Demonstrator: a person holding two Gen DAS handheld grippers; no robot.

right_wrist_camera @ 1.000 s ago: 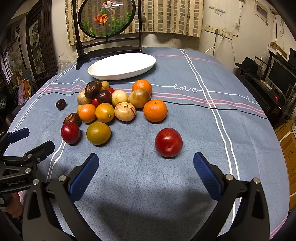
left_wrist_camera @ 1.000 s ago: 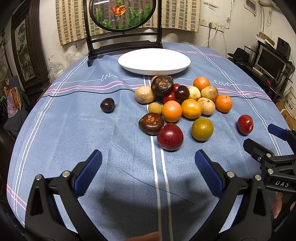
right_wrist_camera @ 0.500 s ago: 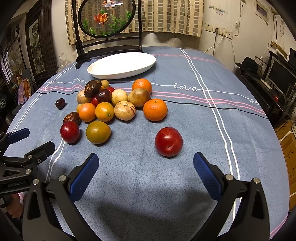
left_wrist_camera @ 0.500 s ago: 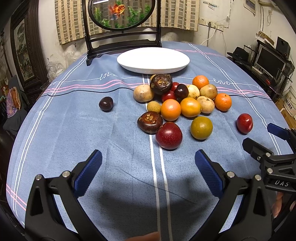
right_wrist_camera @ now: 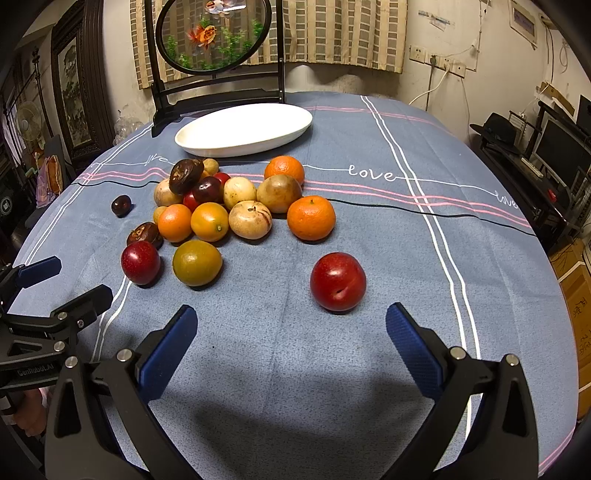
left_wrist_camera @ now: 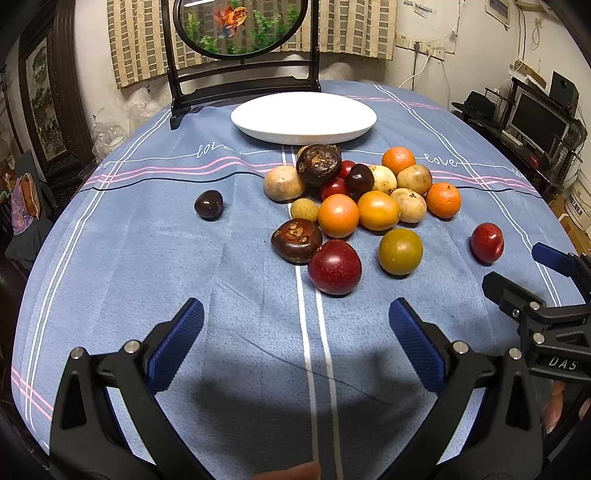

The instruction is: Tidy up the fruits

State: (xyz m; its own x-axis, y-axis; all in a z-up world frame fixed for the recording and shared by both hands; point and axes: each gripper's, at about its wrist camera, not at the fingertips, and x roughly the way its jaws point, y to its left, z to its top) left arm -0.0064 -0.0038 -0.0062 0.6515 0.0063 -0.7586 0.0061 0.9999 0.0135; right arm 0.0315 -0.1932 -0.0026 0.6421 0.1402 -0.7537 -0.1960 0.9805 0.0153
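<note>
A heap of mixed fruit (left_wrist_camera: 364, 205) (right_wrist_camera: 229, 210) lies mid-table: oranges, brown-skinned fruits, dark plums, small red ones. A white oval plate (left_wrist_camera: 303, 117) (right_wrist_camera: 244, 129) stands bare behind it. One red plum (left_wrist_camera: 334, 266) (right_wrist_camera: 140, 262) sits just ahead of my left gripper (left_wrist_camera: 295, 328), which is open and holds nothing. Another red plum (right_wrist_camera: 338, 281) (left_wrist_camera: 487, 242) lies apart, right in front of my open right gripper (right_wrist_camera: 291, 334). A small dark plum (left_wrist_camera: 208, 204) (right_wrist_camera: 121, 205) rests alone at the left.
A dark wooden stand with a round goldfish panel (left_wrist_camera: 240, 26) (right_wrist_camera: 212, 35) rises behind the plate. The blue striped tablecloth (left_wrist_camera: 147, 266) covers a round table whose edge curves close on both sides. Shelves with a monitor (left_wrist_camera: 537, 122) stand at the right.
Both grippers have crept slightly forward toward the fruit; the jaws stay open and no fruit has moved.
</note>
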